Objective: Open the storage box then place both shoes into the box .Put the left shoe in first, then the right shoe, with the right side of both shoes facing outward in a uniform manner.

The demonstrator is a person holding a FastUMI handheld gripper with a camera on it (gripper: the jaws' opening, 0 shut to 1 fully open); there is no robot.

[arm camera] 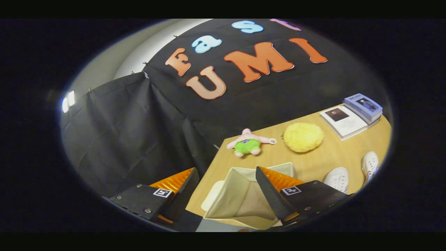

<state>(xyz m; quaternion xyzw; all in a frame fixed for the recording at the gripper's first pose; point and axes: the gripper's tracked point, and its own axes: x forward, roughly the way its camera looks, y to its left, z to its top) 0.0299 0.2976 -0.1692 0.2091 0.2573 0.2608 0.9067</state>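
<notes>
The gripper [223,190] holds its two fingers wide apart with nothing between them but open air above the table. Going from the left, the near finger hangs out past the table edge, over the dark cloth of the booth wall. Just ahead of the fingers, sitting in the gap between them, is the beige fabric storage box [244,195], its mouth already open and turned up toward the gripper; a pale flap that may be its lid [212,195] lies beside it toward the table edge. Beyond the box rest a pink and green plush star toy [248,143] and, further right, a round yellow fuzzy cushion [303,137], both well apart from it. To the right of the other finger lie the two white canvas shoes [337,178], side by side and near each other, toes pointing roughly toward the gripper. The coming move, as I judge it, is a swing rightward to whichever is the left shoe; bare wood table [324,160] between box and shoes leaves room.
</notes>
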